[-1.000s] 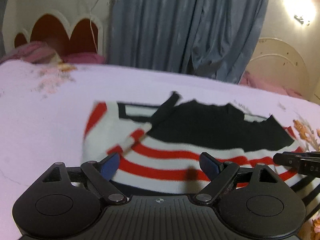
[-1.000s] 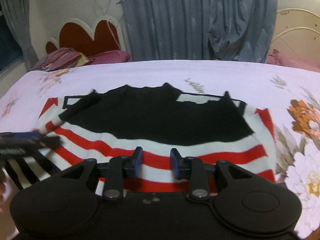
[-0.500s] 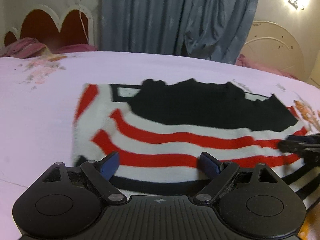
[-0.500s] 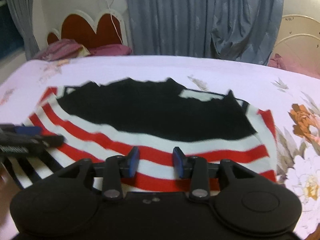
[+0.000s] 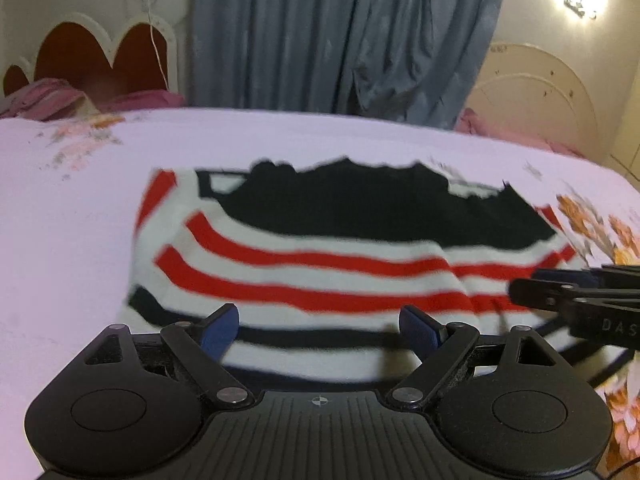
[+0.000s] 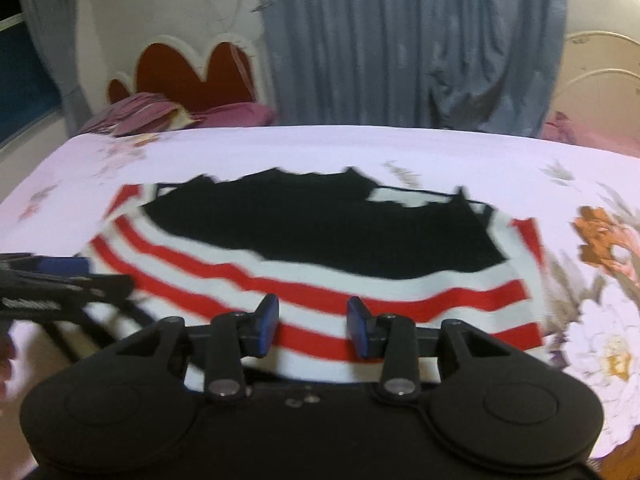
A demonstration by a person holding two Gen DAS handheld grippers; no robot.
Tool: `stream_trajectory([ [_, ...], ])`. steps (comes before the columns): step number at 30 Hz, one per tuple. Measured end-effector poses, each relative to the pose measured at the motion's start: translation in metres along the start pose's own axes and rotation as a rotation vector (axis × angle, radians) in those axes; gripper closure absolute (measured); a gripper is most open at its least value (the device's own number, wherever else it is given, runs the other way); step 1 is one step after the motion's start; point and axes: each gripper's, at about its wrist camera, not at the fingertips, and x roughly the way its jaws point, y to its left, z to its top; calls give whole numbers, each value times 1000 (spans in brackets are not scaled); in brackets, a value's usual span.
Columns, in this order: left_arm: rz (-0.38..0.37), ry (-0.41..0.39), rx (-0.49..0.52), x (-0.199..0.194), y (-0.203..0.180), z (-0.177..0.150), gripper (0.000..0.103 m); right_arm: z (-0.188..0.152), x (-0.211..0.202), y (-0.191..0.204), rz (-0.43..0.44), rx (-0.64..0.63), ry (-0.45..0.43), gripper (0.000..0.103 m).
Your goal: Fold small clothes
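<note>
One striped sweater [image 5: 328,272] under two empty grippers, left [image 5: 320,326] wide, right [image 6: 313,322] narrowly parted.

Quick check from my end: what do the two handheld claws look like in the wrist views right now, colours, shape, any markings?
Both look alike: matte black bodies with two round discs at the base, angled black linkage arms with silver pivot screws, and blue pads on the fingertips. The left claw has a ribbed centre plate with a small crosshair mark. The right claw, seen side-on from the left view, shows pale lettering, only partly readable. No sleeve is clearly visible.

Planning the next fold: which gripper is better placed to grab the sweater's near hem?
Likely the left gripper: open wide, right at the sweater's near hem. The right gripper is open narrower.
</note>
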Motion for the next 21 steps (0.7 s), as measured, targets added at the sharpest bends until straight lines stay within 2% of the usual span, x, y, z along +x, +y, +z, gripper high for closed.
stream_trajectory([
  [3, 21, 28, 15, 5, -2, -11, 16, -7, 0, 12, -4, -19, 17, 65],
  [6, 31, 23, 42, 4, -1, -16, 16, -18, -2, 13, -36, -30, 49, 64],
  [14, 25, 25, 62, -8, 10, -24, 17, -41, -32, -19, -202, 1, 46, 64],
  [15, 26, 23, 54, -10, 14, -24, 17, -43, -36, -22, -222, 10, 42, 62],
  [16, 27, 21, 43, -11, 18, -25, 17, -46, -40, -27, -258, 29, 39, 55],
  [17, 28, 18, 32, -14, 24, -27, 17, -49, -43, -32, -276, 49, 38, 55],
  [19, 23, 21, 21, -15, 32, -31, 17, -56, -41, -39, -304, 67, 69, 55],
  [21, 13, 25, 26, -15, 36, -35, 17, -62, -39, -48, -295, 95, 90, 57],
])
